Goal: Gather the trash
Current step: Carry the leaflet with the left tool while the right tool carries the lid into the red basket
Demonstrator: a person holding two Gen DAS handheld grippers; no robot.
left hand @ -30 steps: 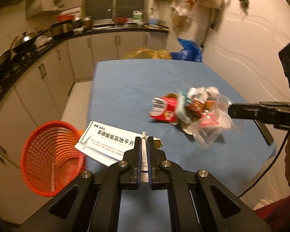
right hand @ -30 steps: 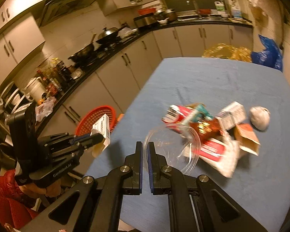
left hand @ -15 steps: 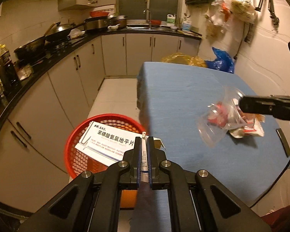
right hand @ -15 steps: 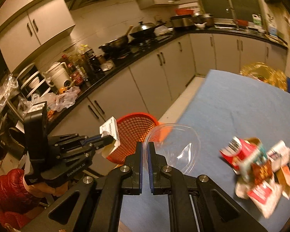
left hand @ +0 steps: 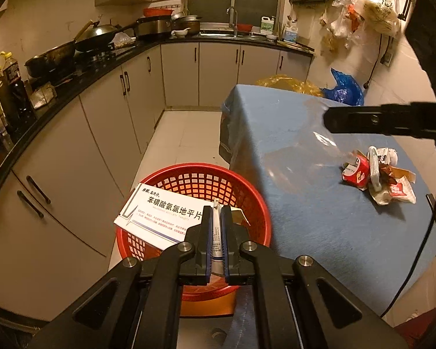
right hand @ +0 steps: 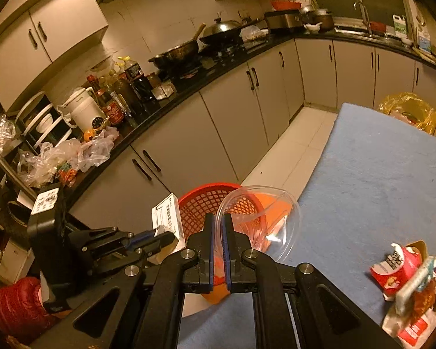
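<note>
Your left gripper (left hand: 216, 229) is clamped on a white medicine box (left hand: 162, 218) printed "苯磺酸氨氯地平片", held above the red basket (left hand: 241, 195), long axis running toward 10 o'clock. Your right gripper (right hand: 217, 232) pinches a clear plastic lid (right hand: 264, 221), with the basket just beyond at 12 o'clock. More trash (left hand: 378, 174) waits on the worktop (left hand: 290, 203).
</note>
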